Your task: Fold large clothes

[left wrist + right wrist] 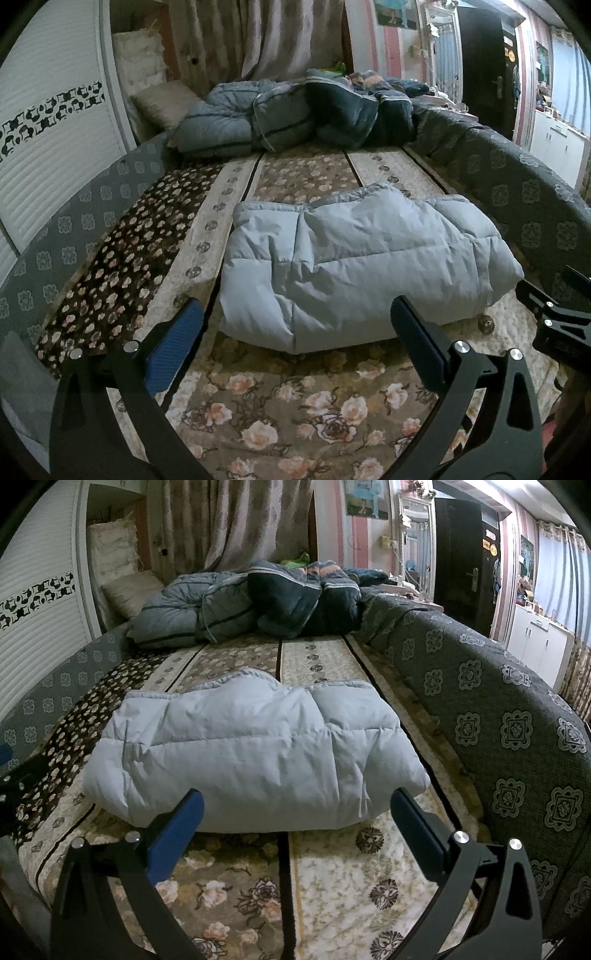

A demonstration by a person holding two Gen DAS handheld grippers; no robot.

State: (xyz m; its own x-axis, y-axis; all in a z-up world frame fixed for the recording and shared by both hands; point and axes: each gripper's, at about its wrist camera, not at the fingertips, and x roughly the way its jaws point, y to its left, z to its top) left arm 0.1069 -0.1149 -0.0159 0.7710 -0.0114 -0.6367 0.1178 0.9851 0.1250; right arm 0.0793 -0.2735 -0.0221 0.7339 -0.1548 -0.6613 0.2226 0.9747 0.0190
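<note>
A pale blue puffy down jacket lies folded into a thick bundle on the floral bed cover. It also shows in the right wrist view. My left gripper is open and empty, just short of the bundle's near edge. My right gripper is open and empty, also just in front of the near edge. The right gripper's black frame shows at the right edge of the left wrist view.
A heap of dark blue and grey quilts lies at the far end of the bed. A grey patterned cover rises along the right side. A white slatted wardrobe stands at the left. A pillow rests at the back left.
</note>
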